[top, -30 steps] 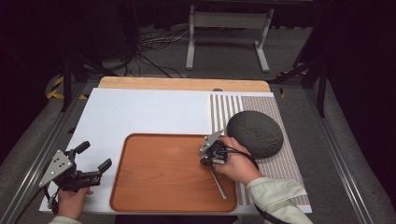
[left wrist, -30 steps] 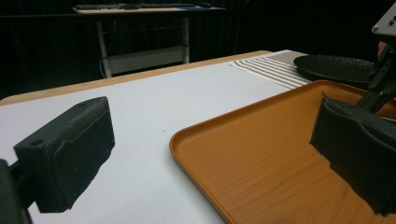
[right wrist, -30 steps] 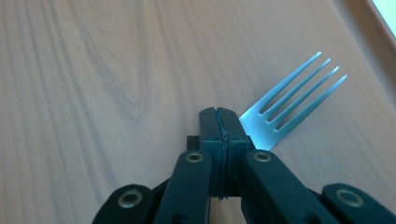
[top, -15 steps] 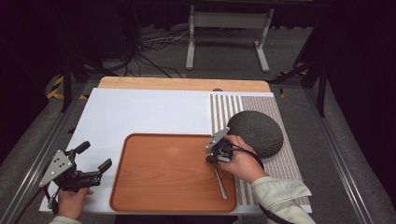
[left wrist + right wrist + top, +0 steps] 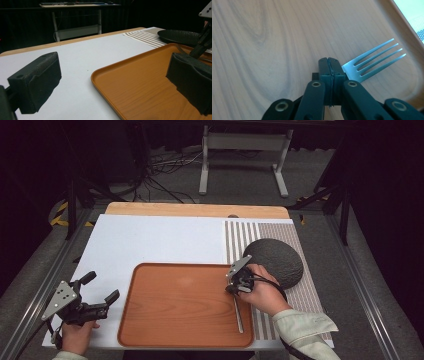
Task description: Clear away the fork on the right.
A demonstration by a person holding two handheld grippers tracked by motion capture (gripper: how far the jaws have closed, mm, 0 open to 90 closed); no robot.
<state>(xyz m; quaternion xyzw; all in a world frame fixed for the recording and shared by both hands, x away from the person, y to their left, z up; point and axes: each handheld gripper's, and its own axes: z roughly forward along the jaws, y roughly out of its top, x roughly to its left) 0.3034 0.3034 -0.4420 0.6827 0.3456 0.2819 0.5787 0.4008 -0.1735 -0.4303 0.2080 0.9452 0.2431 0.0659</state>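
- My right gripper [image 5: 235,282] has its fingers pressed together over the right side of the tray, pinching a fork [image 5: 372,63] near the neck, where the handle widens into the head.
- In the right gripper view the fingers [image 5: 323,68] are matte black blocks with small screw holes, meeting in one thin seam; the fork's head juts out to the right of them.
- The fork is smooth, bright metal with four slim tines, flat and gently tapered, hanging over the tray's floor near its rounded corner. In the high view its straight, narrow handle [image 5: 238,312] runs back along the tray's right side toward me.
- The tray [image 5: 175,305] is a rounded rectangle with a low raised rim, orange-brown with a printed wood grain and a soft sheen.
- My left gripper [image 5: 95,295] sits at the near left corner of the desk, just left of the tray, its fingers [image 5: 37,80] spread wide with nothing between them; their pads are chunky, dark and finely ribbed.
- The desk [image 5: 150,242] has a matte white top with a pale wooden strip along its far edge.
- A striped placemat [image 5: 295,295], beige and white, lies right of the tray, and a round dark plate [image 5: 275,257] with a pebbled surface rests on it, just beyond my right hand [image 5: 265,292].
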